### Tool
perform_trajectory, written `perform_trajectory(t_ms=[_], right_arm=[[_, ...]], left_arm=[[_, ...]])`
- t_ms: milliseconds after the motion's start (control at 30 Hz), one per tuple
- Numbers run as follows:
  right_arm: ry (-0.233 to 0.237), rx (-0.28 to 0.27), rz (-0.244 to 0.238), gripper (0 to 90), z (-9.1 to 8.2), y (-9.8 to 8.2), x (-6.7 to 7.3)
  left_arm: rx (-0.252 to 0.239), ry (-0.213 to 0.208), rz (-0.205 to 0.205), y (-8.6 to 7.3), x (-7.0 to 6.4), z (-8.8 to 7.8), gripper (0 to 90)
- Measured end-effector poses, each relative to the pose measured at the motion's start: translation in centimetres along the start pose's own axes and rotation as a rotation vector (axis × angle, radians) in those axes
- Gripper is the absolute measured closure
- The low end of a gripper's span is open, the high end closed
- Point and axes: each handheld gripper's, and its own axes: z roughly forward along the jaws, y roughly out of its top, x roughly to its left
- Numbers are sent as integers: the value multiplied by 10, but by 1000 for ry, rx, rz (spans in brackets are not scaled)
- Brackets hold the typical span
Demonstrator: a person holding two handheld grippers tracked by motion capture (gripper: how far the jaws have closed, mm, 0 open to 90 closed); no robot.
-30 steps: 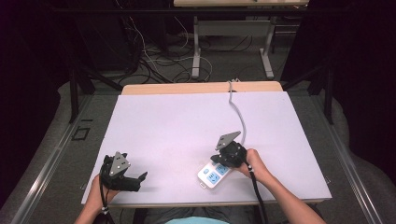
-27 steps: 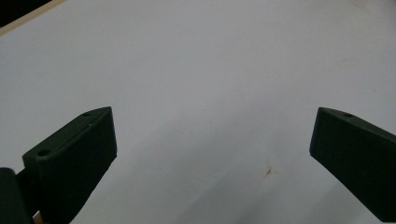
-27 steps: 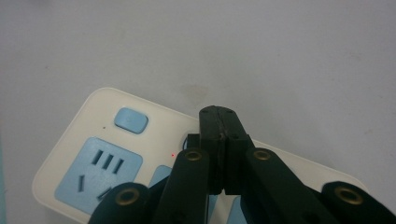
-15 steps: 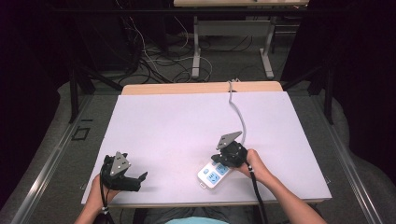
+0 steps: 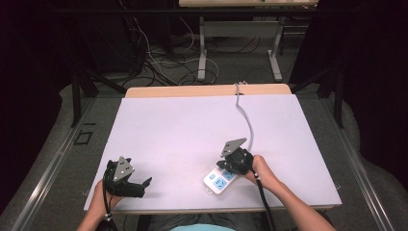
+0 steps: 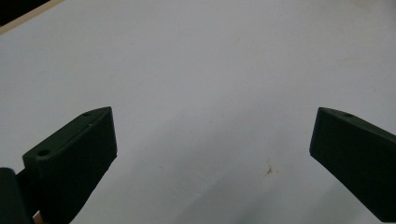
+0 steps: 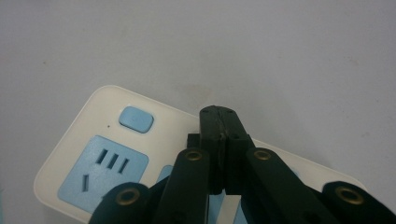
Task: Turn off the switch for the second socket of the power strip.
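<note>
A white power strip (image 5: 217, 181) with blue sockets lies near the table's front edge; its grey cord (image 5: 248, 122) runs to the far edge. In the right gripper view the strip (image 7: 100, 112) has a blue button (image 7: 136, 119) and a three-slot socket (image 7: 103, 166) at its end. My right gripper (image 7: 219, 116) is shut with nothing between its jaws, its tips over the strip's middle beside the button; whether they touch the strip I cannot tell. From above, that gripper (image 5: 226, 168) sits over the strip's far end. My left gripper (image 5: 144, 185) rests open at the front left, over bare table (image 6: 212, 116).
The white tabletop (image 5: 192, 130) has a wooden strip (image 5: 159, 91) along its far edge. Behind the table stand a desk frame (image 5: 202, 48) and loose cables (image 5: 144, 62) on the floor. Metal rails (image 5: 62, 159) run along both sides.
</note>
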Motion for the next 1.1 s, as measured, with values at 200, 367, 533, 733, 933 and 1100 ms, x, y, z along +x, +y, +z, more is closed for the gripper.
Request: perform_trajectory(t_ms=[200,367,533,733,933,1100], right_arm=[[4,0,1,900,0,0,0],[0,2,12,900,0,0,0],[-2,8,27,900,0,0,1],[-14,5,21,900,0,0,2],[-38,2,25,900,1,-1,5],[-35,10,24,900,2,0,5]], left_arm=[[6,0,5,0,0,1,6],[6,1,2,0,0,1,6],[6,2,3,0,0,1,6],[7,8,4,0,0,1,6],[4,7,1,0,0,2,6],[11,4,1,0,0,1,6]])
